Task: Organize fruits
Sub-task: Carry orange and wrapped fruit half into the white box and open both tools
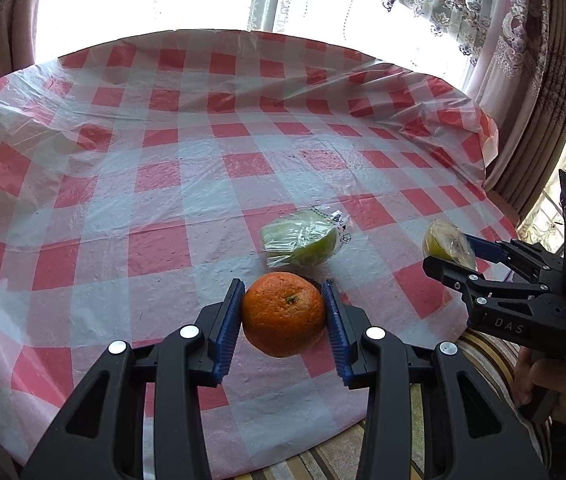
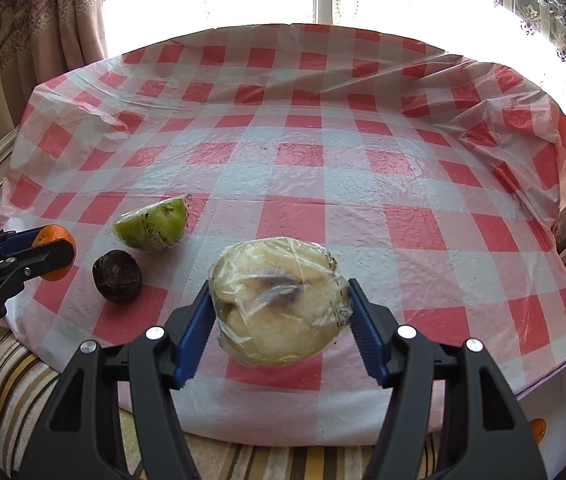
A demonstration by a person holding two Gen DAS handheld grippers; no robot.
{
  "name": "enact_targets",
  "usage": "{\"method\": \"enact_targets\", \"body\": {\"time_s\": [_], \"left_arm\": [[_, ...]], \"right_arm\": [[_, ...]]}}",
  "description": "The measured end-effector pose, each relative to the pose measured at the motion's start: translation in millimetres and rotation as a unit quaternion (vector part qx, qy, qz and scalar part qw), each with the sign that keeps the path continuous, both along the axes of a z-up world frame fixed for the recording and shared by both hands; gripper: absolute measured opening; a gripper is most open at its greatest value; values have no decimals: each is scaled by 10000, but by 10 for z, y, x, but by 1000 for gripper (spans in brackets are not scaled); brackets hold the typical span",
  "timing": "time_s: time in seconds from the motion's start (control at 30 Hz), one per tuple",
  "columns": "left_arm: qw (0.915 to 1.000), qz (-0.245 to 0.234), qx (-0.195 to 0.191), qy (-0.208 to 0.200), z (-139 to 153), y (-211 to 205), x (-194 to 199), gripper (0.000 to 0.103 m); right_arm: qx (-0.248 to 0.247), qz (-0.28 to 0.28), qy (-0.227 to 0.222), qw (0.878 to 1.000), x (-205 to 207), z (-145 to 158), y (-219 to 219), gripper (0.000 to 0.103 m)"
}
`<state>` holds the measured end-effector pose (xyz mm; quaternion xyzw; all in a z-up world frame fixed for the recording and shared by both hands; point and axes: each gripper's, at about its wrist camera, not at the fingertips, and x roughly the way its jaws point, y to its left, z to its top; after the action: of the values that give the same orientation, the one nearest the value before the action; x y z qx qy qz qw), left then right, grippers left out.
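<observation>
My left gripper (image 1: 283, 316) is shut on an orange (image 1: 283, 314), lifted a little above the checked tablecloth near its front edge. In the right wrist view that same orange (image 2: 53, 256) shows at the far left between the left gripper's fingers. My right gripper (image 2: 281, 316) is shut on a pale cut fruit wrapped in plastic film (image 2: 279, 300), held over the cloth. From the left wrist view the wrapped pale fruit (image 1: 447, 244) sits in the right gripper at the right edge. A film-wrapped green fruit wedge (image 1: 301, 240) (image 2: 153, 224) lies on the cloth. A dark round fruit (image 2: 117, 276) rests beside it.
The round table (image 2: 323, 160) wears a red-and-white checked plastic cloth, wrinkled at the far right edge. Curtains and a bright window stand behind. A striped cushion (image 2: 15, 380) lies below the front edge. A small orange thing (image 2: 538, 430) shows at the lower right. A hand (image 1: 555, 380) grips the right tool.
</observation>
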<state>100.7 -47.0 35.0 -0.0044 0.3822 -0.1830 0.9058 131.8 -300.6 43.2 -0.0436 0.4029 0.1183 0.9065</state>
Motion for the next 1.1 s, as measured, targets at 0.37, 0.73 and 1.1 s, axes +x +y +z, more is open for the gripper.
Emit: {"method": "enact_targets", "body": {"time_s": [0.37, 0.73, 1.1], "left_arm": [[9928, -1027, 555, -251, 304, -660, -201, 38], [9668, -2343, 1012, -142, 382, -1621, -431, 38], [9171, -3616, 1675, 97, 245, -2657, -739, 38]], "right_arm": [[187, -328, 81, 9993, -433, 57, -560, 64], [258, -870, 250, 9956, -850, -5, -1297, 64], [181, -1523, 396, 9874, -1181, -51, -1990, 64]]}}
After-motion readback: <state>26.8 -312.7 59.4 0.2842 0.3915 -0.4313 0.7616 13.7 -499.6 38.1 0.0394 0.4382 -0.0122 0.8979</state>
